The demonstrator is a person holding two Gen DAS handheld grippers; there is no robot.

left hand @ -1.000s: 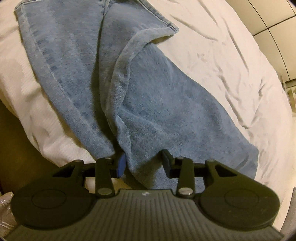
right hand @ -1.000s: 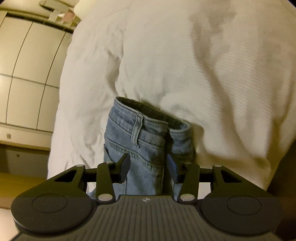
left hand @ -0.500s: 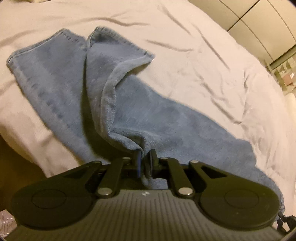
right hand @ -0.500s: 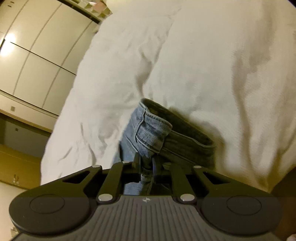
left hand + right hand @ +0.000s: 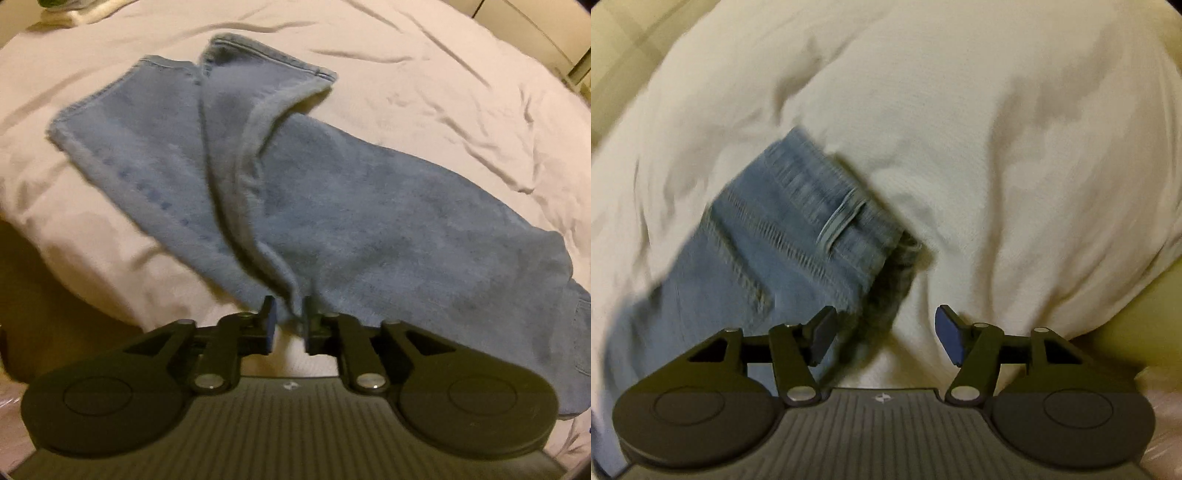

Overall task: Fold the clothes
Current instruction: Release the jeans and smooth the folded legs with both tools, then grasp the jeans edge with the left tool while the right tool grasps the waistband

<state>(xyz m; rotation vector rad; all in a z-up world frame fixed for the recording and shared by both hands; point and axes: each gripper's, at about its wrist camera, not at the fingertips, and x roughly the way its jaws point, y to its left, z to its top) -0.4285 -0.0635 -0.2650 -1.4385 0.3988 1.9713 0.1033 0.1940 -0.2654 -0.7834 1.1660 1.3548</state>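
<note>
Blue jeans lie on a white bed sheet, legs stretched away with both hems at the far end. My left gripper is partly open, a raised fold of the leg's near edge still between its fingers. In the right wrist view the waistband with a belt loop lies to the left. My right gripper is open and empty, just to the right of the waistband corner.
The bed's edge drops off at the lower left in the left wrist view and at the right in the right wrist view. Pale cabinet panels stand beyond the bed. A folded white item lies at the far left.
Both grippers were shut on the jeans half a second ago. Now the right one has opened wide and let go of the waistband, and the left one's jaws have parted.
</note>
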